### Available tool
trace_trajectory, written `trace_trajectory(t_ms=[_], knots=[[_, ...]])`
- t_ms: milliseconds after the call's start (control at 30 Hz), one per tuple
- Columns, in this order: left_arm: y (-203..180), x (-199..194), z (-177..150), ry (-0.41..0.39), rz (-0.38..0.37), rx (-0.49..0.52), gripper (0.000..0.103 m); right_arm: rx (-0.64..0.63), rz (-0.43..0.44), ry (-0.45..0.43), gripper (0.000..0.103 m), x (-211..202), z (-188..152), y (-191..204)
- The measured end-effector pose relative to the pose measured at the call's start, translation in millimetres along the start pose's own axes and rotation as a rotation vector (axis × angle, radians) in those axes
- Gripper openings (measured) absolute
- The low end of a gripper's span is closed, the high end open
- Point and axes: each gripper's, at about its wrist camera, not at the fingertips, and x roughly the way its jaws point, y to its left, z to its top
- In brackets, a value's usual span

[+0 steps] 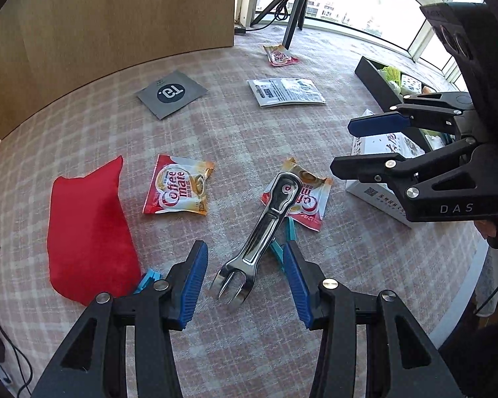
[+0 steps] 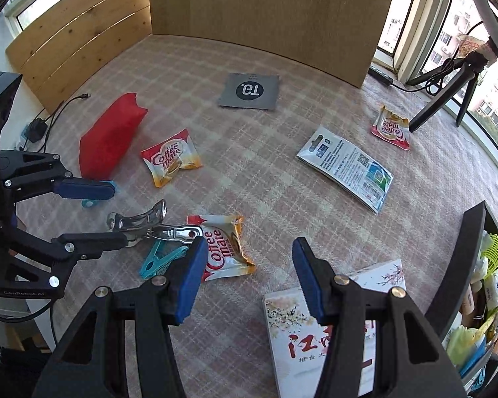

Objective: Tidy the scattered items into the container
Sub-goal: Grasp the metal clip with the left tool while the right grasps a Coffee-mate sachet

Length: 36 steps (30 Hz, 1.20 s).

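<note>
Three glossy Coffee mate sachets lie crinkled on the checked cloth of the table (image 2: 282,179): one (image 2: 171,161) just beside the soft red pouch (image 2: 108,139), one (image 2: 227,252) under the tip of the chrome bottle opener (image 1: 265,229), and one (image 2: 391,127) toward the far right edge by the black tripod (image 2: 448,96). A flat grey square packet (image 2: 250,92) sits near the cardboard backboard (image 2: 265,3) at the far edge, and a white printed pouch (image 2: 347,170) lies right of the middle. A teal plastic clothes peg (image 2: 161,260) rests partly under the opener.

The left gripper (image 1: 245,265) hangs wide open, its ribbed blue pads either side of the opener's forked end, gripping nothing. The right gripper (image 2: 247,265) is equally spread and empty, above the cloth between the near sachet and a white flowered box (image 2: 285,325) at the near edge.

The black container (image 2: 464,265) stands at the right edge, already packed with small packets. Bare cloth shows in the middle between the scattered things.
</note>
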Motion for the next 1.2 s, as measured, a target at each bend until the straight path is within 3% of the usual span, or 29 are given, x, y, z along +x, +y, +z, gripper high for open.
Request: trace_trajectory(t_ms=[333,767,867,900,967,1033,1200], knots=[[-1.2,11.1,5.1,0.027,-0.026,0.024,0.045,-0.004,0.058,0.099,0.051,26.3,1.8,-12.5],[-0.1,30.3,14.5,0.058,-0.053,0.048,0.043,-0.069,0.06,0.174,0.05,59.8,12.4,1.3],[-0.1,32.6,15.9,0.056,-0.051,0.039,0.039,-0.057,0.056,0.17,0.05,60.0,12.0,1.3],[-0.3,32.8,16.3,0.053,-0.048,0.032,0.033,-0.052,0.057,0.168,0.05,59.7,11.9,1.0],[-1.0,33.3,16.5,0.056,-0.056,0.02,0.021,-0.042,0.058,0.157,0.044,58.2,11.4,0.4],[-4.0,32.5,16.4,0.05,-0.053,0.028,0.019,-0.032,0.084,0.144,0.01,55.5,10.8,0.3],[-6.5,26.8,15.2,0.032,-0.039,0.027,0.017,0.004,0.105,0.104,0.006,49.2,6.6,-0.8]])
